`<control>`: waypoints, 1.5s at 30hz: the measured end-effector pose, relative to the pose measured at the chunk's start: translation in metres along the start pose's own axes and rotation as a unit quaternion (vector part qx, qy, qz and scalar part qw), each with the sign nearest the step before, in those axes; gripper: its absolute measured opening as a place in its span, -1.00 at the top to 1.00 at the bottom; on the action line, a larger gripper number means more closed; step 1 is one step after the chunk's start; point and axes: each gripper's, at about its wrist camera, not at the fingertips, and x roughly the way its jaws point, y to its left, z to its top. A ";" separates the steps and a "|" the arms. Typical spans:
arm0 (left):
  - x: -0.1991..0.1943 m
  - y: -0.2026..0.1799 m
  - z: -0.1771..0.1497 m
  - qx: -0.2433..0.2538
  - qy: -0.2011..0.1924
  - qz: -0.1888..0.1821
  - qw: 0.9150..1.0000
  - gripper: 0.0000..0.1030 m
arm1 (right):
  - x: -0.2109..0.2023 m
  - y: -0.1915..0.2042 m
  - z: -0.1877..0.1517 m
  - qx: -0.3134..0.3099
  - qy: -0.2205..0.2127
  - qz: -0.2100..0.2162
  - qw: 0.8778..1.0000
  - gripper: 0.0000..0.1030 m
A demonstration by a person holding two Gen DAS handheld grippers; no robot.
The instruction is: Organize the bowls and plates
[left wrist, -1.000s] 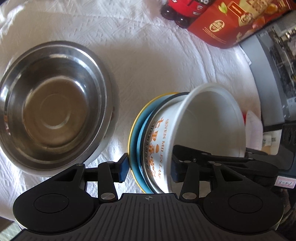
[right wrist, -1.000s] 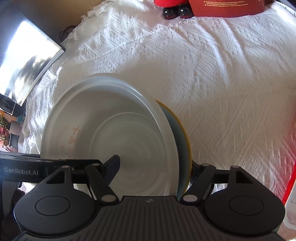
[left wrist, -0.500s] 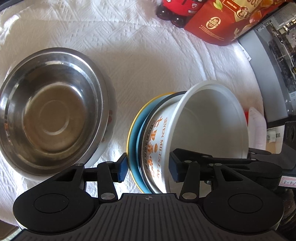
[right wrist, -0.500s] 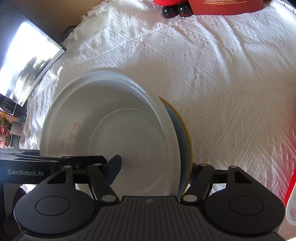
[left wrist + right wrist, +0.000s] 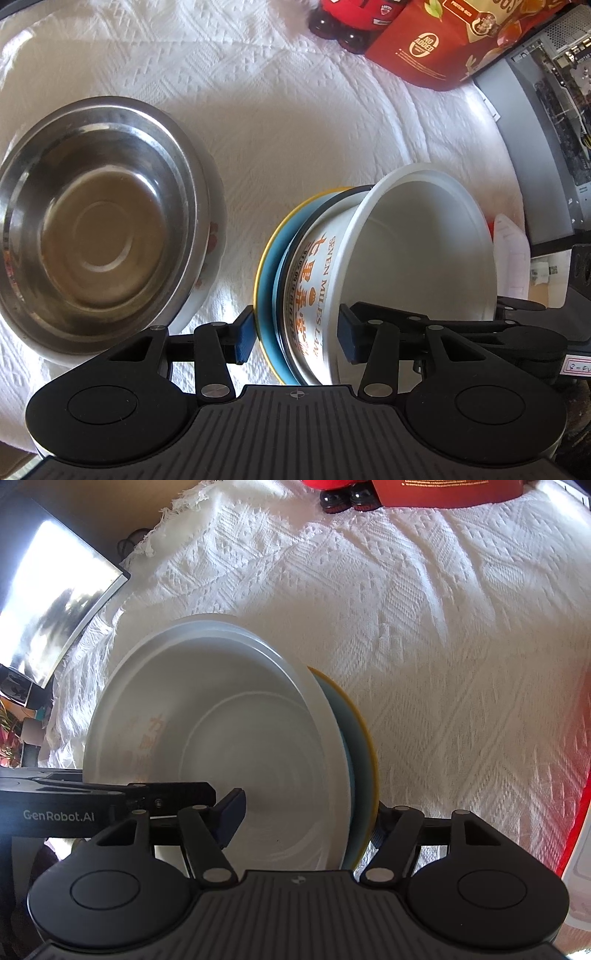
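A white bowl [image 5: 417, 251] with orange lettering lies tipped on its side, nested against a blue plate with a yellow rim [image 5: 267, 266]. My left gripper [image 5: 295, 338] is shut on this stack, one pad behind the plate and the other inside the bowl. My right gripper [image 5: 308, 819] straddles the same bowl [image 5: 221, 738] and plate [image 5: 364, 746]. Its jaws are closing, with one finger inside the bowl and the other by the plate's back. A steel bowl [image 5: 99, 221] sits to the left inside a white flowered bowl [image 5: 212, 243].
A white knitted cloth [image 5: 443, 627] covers the table. Red packets [image 5: 436, 44] and dark bottles [image 5: 343, 22] stand at the far edge. A grey computer case [image 5: 535, 129] is at the right, and a monitor [image 5: 48, 609] stands off the table's left edge.
The right gripper's fingers have drawn a little closer together around the bowl and plate. The left gripper's grip and the stack look unchanged.
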 end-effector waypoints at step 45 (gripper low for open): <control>0.007 0.014 -0.004 -0.024 0.008 -0.024 0.999 0.23 | 0.002 -0.013 0.009 0.014 0.011 -0.004 1.000 -0.31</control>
